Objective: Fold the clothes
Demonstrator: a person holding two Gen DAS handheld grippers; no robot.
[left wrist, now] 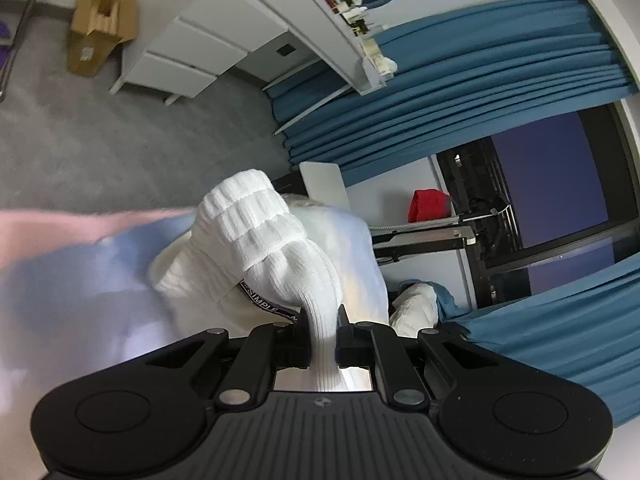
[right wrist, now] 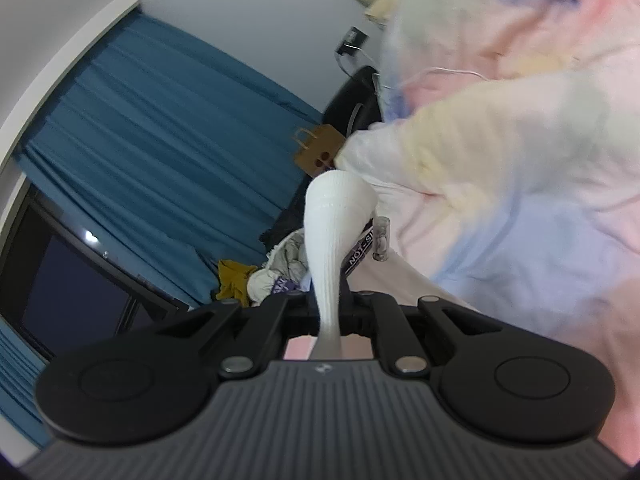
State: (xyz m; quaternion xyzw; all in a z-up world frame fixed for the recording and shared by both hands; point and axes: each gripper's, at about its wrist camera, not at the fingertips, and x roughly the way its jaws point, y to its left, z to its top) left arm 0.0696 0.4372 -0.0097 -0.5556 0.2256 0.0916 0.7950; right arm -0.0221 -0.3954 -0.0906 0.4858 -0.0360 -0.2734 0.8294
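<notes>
The pastel tie-dye hoodie [right wrist: 520,168] hung blurred between both views, its white ribbed edge [left wrist: 256,232] bunched at the centre of the left view. The left gripper [left wrist: 323,346] was closed tight on a strip of that ribbing. The right gripper [right wrist: 329,312] likewise pinched a narrow white ribbed band [right wrist: 328,232], a drawstring tag [right wrist: 362,252] dangling at 1 o'clock of it. Blue curtains [left wrist: 460,92] hung at 2 o'clock, a cardboard box [left wrist: 100,28] at 10 o'clock.
</notes>
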